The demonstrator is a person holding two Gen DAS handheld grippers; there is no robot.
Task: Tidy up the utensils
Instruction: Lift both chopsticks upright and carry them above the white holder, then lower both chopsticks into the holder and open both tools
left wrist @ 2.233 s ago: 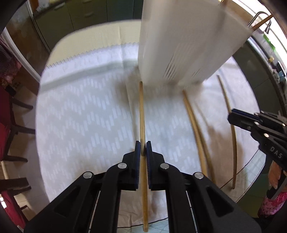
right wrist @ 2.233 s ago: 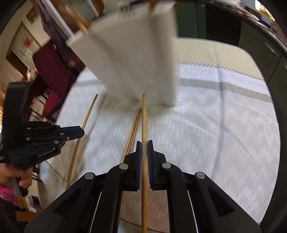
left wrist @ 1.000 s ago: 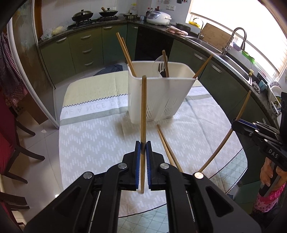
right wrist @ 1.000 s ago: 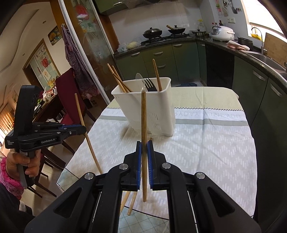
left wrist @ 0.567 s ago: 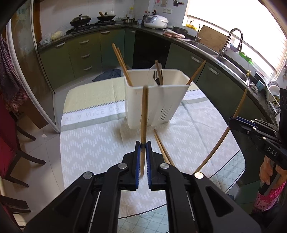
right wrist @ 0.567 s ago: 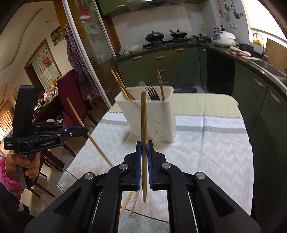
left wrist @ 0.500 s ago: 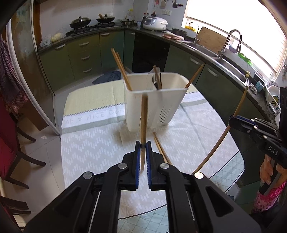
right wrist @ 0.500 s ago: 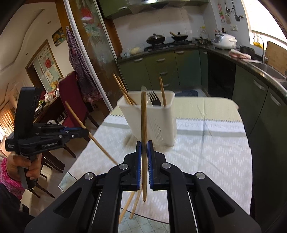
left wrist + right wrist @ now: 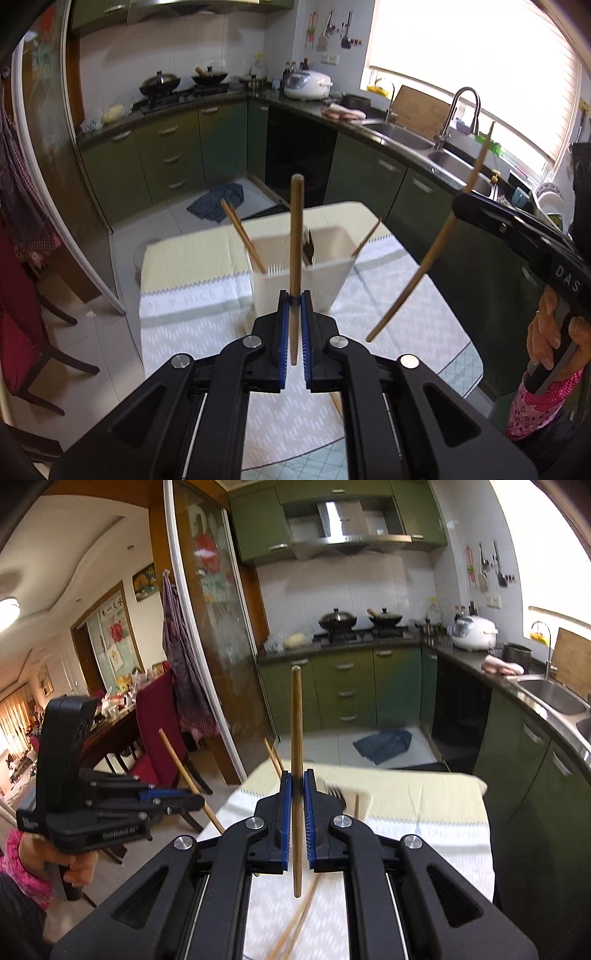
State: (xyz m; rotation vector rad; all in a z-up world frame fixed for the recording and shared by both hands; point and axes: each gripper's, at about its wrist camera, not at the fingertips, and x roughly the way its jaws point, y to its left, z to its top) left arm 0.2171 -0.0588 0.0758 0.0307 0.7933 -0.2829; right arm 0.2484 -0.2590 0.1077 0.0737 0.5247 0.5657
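Now each chopstick is in the air above the table (image 9: 399,317): your left gripper (image 9: 292,314) pinches one chopstick (image 9: 295,236) upright, and your right gripper (image 9: 295,794) pinches the other chopstick (image 9: 296,738) the same way. The white utensil holder (image 9: 325,280) stands just behind, with chopsticks and a fork (image 9: 334,792) inside.

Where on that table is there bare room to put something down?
The tablecloth left of the white utensil holder lies bare, as does the yellow strip behind it. Right of the holder, the right hand-held gripper dangles a chopstick. Loose chopsticks crowd the near edge.
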